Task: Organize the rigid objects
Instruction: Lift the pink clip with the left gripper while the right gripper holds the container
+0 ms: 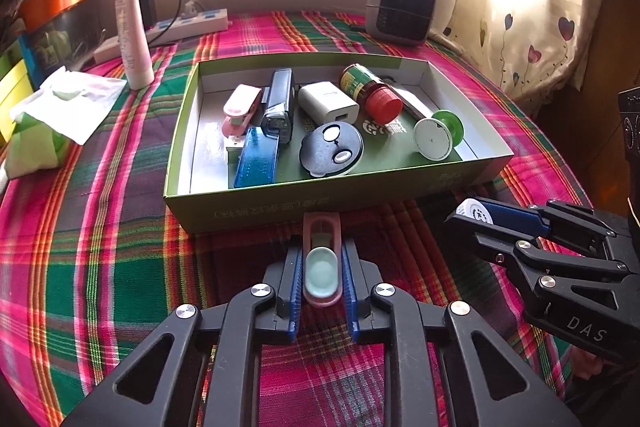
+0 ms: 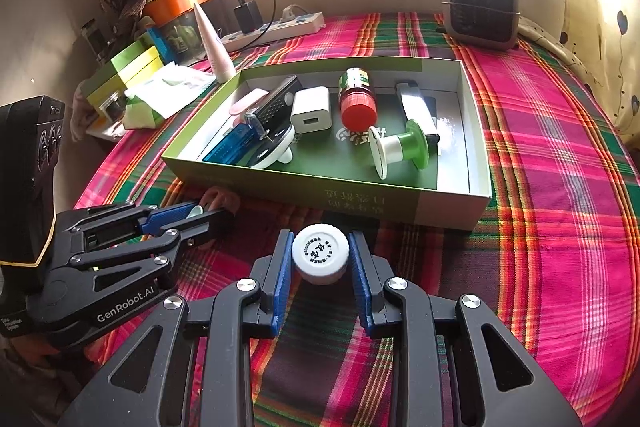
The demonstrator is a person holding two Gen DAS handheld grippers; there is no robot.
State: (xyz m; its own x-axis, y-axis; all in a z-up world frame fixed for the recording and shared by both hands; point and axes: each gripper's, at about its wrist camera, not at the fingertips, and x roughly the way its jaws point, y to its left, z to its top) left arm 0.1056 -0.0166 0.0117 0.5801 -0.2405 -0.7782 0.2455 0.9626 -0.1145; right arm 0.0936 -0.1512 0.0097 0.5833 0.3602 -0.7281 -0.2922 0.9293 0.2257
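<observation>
Left gripper (image 1: 322,259) pinches a pink clip with a pale green pad (image 1: 321,267), both blue pads tight on its sides, just near of the green cardboard box (image 1: 280,205). Right gripper (image 2: 320,255) grips a small white-capped bottle (image 2: 320,253), pads pressing the cap's sides, also near the box's front wall. Both sit over the plaid tablecloth (image 2: 540,187). Inside the box: red-capped jar (image 1: 370,91), white charger (image 1: 328,103), blue case (image 1: 256,159), green-and-white spool (image 1: 438,135), round black lid (image 1: 331,149).
</observation>
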